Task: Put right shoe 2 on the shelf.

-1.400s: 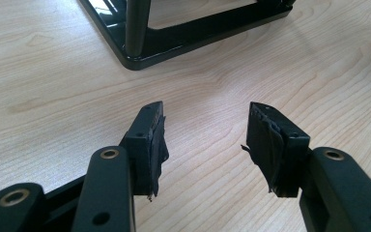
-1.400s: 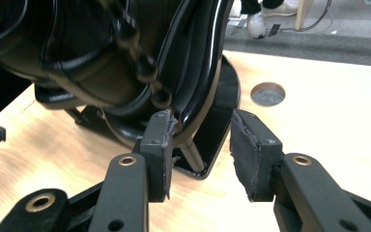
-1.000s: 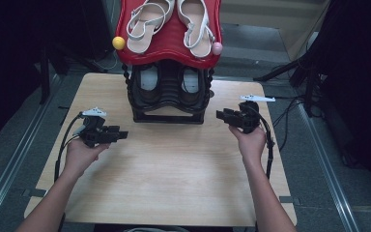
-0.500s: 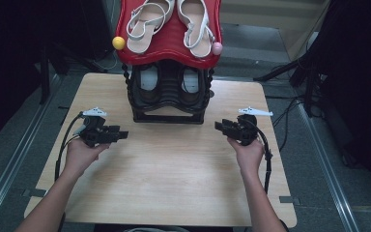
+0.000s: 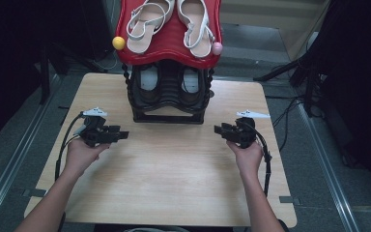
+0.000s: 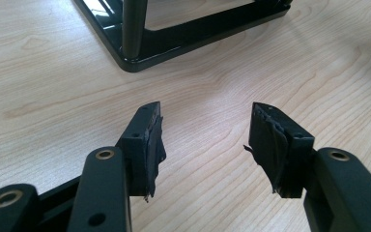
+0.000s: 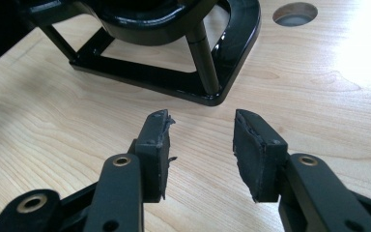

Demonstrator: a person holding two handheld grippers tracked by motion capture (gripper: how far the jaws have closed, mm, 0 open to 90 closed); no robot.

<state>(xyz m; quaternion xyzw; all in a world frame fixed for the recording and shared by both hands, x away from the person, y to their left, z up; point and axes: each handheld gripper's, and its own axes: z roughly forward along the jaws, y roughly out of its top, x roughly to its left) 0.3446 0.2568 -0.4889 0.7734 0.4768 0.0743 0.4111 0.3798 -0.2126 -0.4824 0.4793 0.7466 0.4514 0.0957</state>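
The black shoe rack [image 5: 169, 96] stands at the far middle of the tabletop [image 5: 174, 179], a glossy frame of curved bars and thin posts on a flat base. Its red top shelf [image 5: 169, 46] carries a pair of pale strappy sandals [image 5: 193, 21], and two dark shoes [image 5: 166, 79] sit on the tier beneath. A yellow ball [image 5: 119, 43] and a pink ball [image 5: 217, 48] cap the shelf's front corners.

The left gripper [image 5: 121, 136] rests low over the light wood grain, left of the rack's base, held level and pointing inward. Its jaws stand wide with nothing between them and have just been opening; the torn black pads [image 6: 154, 145] face the rack's near corner [image 6: 130, 60]. The right gripper [image 5: 220, 129] mirrors it on the other side, level, pointing inward, jaws wide and empty, also just opening. A round hole [image 7: 295, 13] in the tabletop lies beyond the rack's rounded corner.

Compared with a second ago, the right hand [image 5: 245, 153] has come lower and nearer the person, while the left hand [image 5: 82, 153] has stayed in place.
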